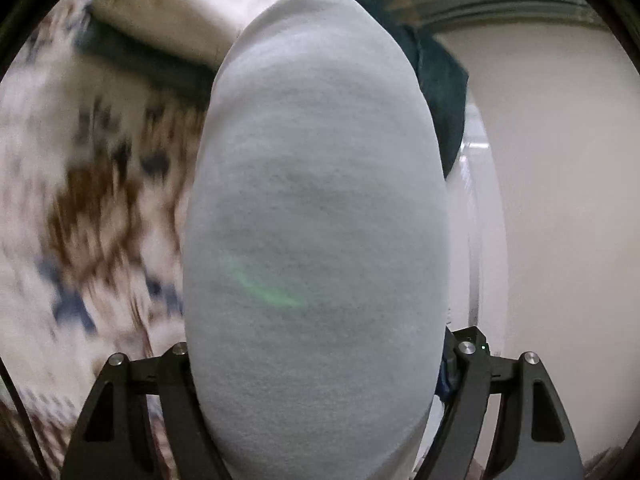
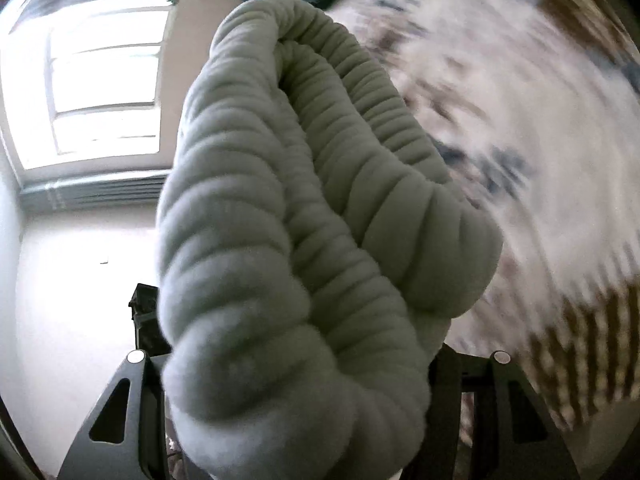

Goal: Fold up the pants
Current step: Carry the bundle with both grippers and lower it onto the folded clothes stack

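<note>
Gripping the grey pants (image 1: 316, 208) between both jaws, left gripper (image 1: 316, 432) and right gripper (image 2: 296, 432) hold bunched fabric.

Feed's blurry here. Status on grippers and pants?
Left gripper clamped on smooth grey pants. Right gripper clamped on bunched waistband. Nothing blocking.
</note>
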{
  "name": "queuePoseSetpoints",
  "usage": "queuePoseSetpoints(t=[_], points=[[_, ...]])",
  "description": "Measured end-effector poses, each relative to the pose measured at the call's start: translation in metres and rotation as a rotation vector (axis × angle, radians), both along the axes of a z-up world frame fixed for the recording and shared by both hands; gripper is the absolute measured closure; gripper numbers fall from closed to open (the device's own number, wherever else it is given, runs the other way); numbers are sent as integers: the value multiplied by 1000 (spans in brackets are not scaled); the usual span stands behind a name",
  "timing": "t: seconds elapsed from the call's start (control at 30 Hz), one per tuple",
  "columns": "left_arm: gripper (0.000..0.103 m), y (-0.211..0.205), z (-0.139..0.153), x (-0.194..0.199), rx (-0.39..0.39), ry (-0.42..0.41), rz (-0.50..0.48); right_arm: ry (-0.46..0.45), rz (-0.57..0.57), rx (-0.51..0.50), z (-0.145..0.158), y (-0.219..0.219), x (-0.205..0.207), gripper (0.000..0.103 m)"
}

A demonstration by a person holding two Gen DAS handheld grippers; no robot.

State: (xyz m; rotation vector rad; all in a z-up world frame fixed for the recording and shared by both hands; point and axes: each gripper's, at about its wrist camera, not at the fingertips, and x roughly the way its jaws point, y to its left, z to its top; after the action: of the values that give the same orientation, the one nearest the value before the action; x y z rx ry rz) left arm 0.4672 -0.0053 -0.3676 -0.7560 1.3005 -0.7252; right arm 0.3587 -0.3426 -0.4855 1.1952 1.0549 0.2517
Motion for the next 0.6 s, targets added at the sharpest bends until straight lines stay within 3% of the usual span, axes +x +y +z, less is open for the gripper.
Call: queuePoseSetpoints(t=[0.17,0.33,0.43,0.5,0.6], points=[[27,39,38,125,-8,-56,26,-66,-4,-21,33,39,140,44],[27,72,47,266,26,-94,18,-106,-22,4,26,71,282,44],[26,87,33,328,45,-92,5,-114,-19,5,7,86,347,44],[26,95,5,365,63,-62,-12,-100,-18,14,-16,93,382,44],[25,104,-48,375,116,20,-37,-35,-20,19,-61,100,417,44]])
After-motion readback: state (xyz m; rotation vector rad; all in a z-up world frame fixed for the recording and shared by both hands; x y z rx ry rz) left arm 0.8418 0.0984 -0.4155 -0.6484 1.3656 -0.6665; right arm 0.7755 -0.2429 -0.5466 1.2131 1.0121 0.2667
